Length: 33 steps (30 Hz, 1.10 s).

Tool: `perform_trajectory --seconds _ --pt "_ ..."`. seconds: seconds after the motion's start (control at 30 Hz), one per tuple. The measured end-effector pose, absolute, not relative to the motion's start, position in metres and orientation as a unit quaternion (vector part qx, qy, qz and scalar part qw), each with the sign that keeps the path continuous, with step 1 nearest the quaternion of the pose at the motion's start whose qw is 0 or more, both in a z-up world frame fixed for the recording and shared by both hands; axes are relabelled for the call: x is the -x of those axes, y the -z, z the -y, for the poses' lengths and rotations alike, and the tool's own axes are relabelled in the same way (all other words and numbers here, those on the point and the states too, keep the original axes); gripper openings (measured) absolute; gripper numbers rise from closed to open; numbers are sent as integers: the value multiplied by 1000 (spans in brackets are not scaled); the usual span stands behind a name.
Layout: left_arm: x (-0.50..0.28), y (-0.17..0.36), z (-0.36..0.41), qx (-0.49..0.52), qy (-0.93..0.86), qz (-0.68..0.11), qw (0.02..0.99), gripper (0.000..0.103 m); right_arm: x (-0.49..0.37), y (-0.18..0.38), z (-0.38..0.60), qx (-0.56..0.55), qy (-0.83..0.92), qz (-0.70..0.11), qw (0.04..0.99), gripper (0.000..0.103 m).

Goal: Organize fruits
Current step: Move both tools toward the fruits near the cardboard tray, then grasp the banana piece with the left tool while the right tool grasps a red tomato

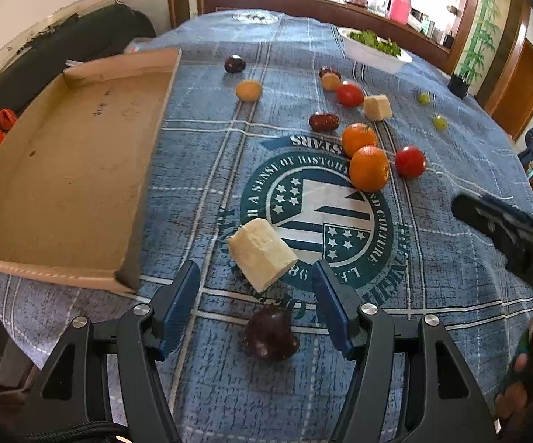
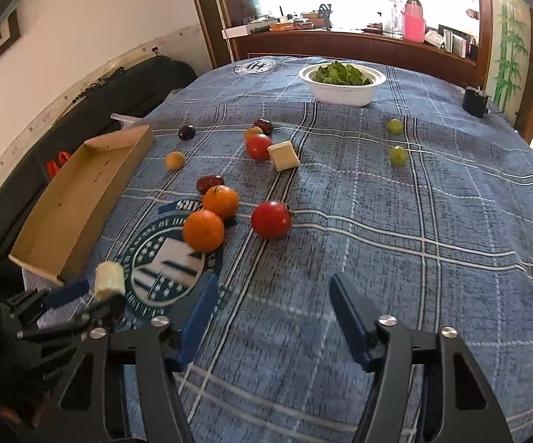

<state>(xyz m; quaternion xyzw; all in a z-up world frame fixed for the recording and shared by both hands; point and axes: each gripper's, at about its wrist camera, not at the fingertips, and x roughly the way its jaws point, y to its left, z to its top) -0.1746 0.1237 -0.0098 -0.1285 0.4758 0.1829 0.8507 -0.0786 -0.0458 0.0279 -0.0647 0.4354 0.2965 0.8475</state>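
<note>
Between the blue pads of the left gripper [image 1: 255, 288], near the table's front edge, lie a pale yellow cut chunk of fruit [image 1: 262, 254] and a dark purple lumpy fruit [image 1: 270, 333]; the jaws stand wide, gripping nothing. Left of them sits the empty brown cardboard tray [image 1: 63, 170]. The right gripper [image 2: 272, 306] is partly open over bare blue plaid tablecloth [image 2: 395, 221], holding nothing. That pale chunk looks light but moist and soft, so I would pinch its flat cut faces gently, not squeeze hard
</note>
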Motion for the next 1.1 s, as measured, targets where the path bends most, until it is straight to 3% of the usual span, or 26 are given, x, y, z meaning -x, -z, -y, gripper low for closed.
perform_trajectory --seconds 0.13,0.37,0.4,0.43,0.47,0.5,1.1 --pt "166 14 -126 132 -183 -480 848 62 52 -14 34 36 -303 -463 832 53" --pt "154 18 -125 109 -190 -478 851 62 20 5 7 42 -287 -481 827 54" --pt "153 18 -124 107 -190 -475 852 61 19 5 4 47 -285 -474 832 54" --pt "152 18 -123 106 -189 -471 855 49 18 6 2 52 -284 -473 832 53" --pt "153 17 -122 102 -187 -467 859 41 18 6 1 53 -285 -471 833 38" --pt "153 16 -120 96 -186 -465 860 35 19 6 2 50 -291 -473 830 36" --pt "190 -38 -126 82 -236 -414 875 35 92 -55 21 28 -355 -415 837 35"
